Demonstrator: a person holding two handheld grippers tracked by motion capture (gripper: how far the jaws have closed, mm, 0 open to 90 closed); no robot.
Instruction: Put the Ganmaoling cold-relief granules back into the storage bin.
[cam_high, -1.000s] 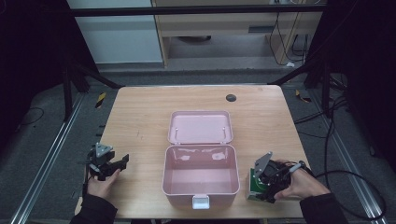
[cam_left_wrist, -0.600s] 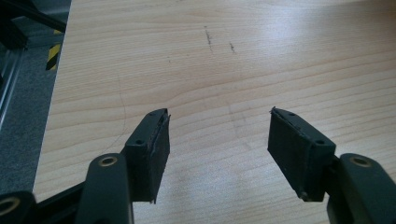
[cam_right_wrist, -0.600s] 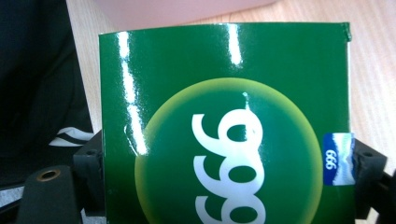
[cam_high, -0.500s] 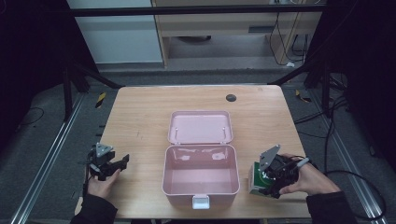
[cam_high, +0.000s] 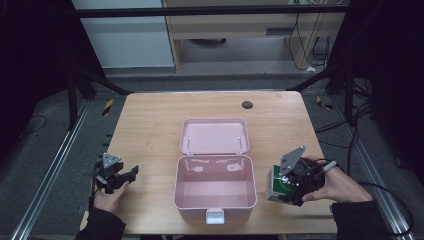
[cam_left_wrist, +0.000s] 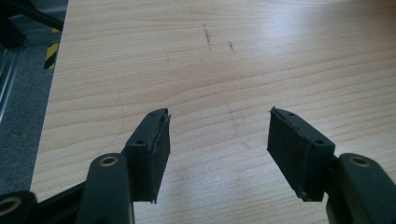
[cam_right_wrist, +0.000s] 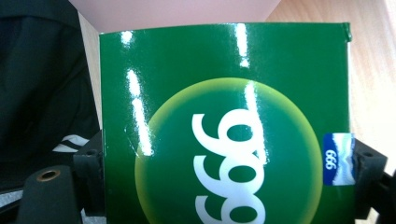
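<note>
Green box (cam_high: 276, 185) clamped between the jaws of the right gripper (cam_high: 290, 186), just right of the open pink case (cam_high: 215, 200), left gripper (cam_high: 120, 176) spread wide over bare wooden table (cam_high: 150, 130)

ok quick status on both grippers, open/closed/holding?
Left gripper: open, jaws wide apart over bare table, holding nothing.
Right gripper: closed on the green box, one jaw on each side, beside the pink case.
</note>
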